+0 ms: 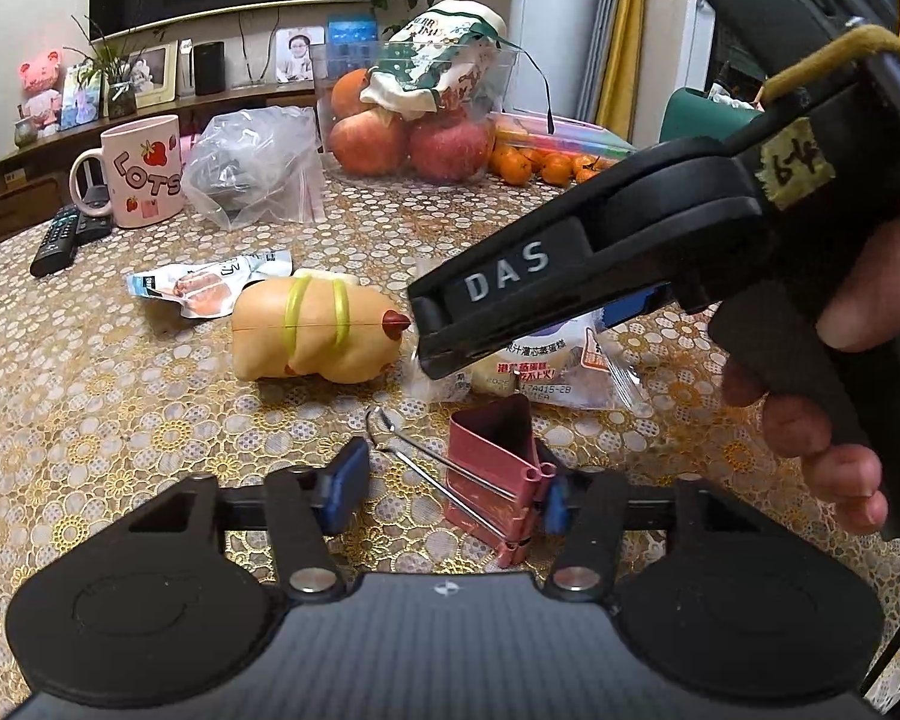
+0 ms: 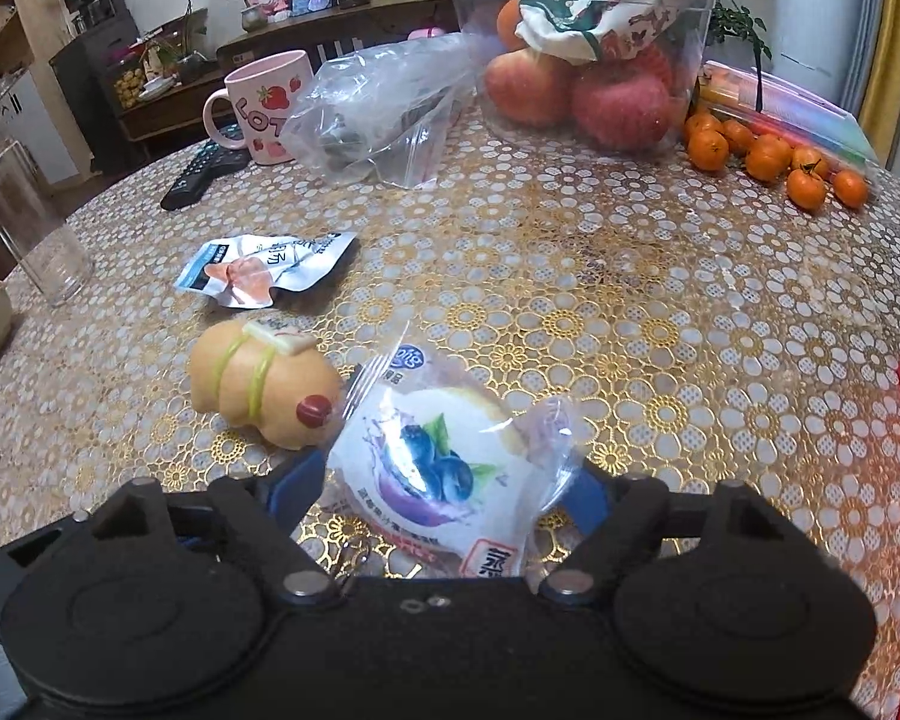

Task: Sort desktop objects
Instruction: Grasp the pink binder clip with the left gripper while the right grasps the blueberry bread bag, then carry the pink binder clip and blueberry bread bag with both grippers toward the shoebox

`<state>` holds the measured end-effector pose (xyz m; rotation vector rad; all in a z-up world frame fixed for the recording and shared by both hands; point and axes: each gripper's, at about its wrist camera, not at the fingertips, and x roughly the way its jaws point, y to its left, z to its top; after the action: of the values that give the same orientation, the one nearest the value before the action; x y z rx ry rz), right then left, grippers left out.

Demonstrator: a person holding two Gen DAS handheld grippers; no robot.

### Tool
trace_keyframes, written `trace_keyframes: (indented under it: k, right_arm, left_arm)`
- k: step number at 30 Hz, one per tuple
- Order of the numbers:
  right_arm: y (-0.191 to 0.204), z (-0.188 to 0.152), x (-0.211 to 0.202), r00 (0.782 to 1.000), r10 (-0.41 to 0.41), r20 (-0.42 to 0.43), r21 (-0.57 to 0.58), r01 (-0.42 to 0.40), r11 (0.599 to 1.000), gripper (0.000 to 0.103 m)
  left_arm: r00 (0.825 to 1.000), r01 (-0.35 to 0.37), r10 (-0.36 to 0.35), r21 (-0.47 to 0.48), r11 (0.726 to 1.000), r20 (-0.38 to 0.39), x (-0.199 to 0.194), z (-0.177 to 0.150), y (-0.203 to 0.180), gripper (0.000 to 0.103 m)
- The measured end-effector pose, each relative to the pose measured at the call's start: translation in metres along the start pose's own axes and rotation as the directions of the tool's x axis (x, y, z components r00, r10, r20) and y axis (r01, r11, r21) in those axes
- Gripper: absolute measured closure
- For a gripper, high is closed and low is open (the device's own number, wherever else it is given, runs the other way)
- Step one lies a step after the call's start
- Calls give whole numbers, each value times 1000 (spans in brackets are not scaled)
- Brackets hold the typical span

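Note:
My left gripper (image 1: 450,495) is open around a pink binder clip (image 1: 498,468) that rests on the table, its wire handles pointing left; the right pad is near the clip. My right gripper (image 2: 444,489) is open around a wrapped blueberry cake packet (image 2: 444,462), its fingers either side; it is seen from outside in the left wrist view (image 1: 426,330), over the packet (image 1: 546,360). An orange pig toy (image 1: 318,330) with yellow bands lies left of the packet, also in the right wrist view (image 2: 264,387). A silver snack pouch (image 2: 264,270) lies beyond it.
At the back stand a pink mug (image 2: 264,108), a black remote (image 2: 198,177), a clear zip bag (image 2: 378,120), a clear tub of apples (image 2: 582,60) and several tangerines (image 2: 768,159). A glass (image 2: 30,228) stands at the left edge.

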<state>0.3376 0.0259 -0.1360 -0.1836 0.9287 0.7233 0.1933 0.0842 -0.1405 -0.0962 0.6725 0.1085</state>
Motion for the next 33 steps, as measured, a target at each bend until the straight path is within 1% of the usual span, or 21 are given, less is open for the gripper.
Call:
trace_keyframes:
  k: [3, 7, 9, 11, 20, 33]
  right_arm:
    - [-3, -2, -5, 1000, 3, 8, 12, -3, 1000, 28]
    - [-10, -5, -10, 1000, -7, 15, 42, 6, 999, 31]
    - [-14, -8, -14, 1000, -14, 17, 60, 13, 998, 32]
    - [-19, -10, -18, 999, -24, 21, 75, 22, 997, 33]
    - [-50, -22, -44, 996, -68, 50, 156, 59, 986, 35]
    - [-70, -53, -87, 996, -69, 59, 211, 55, 976, 35]
  left_arm:
    - [1000, -2, 2, 8, 1000, 2, -1, -1, -1, 53]
    - [1000, -1, 1, 2, 1000, -1, -2, -1, -2, 55]
    - [1000, 3, -3, 2, 1000, -3, -2, -1, -2, 65]
    - [1000, 8, -8, 1, 1000, -7, -3, 0, -2, 69]
    - [1000, 10, -10, -3, 1000, -14, -5, -1, -3, 72]
    - [1000, 14, -14, -8, 1000, -16, -18, 2, -13, 73]
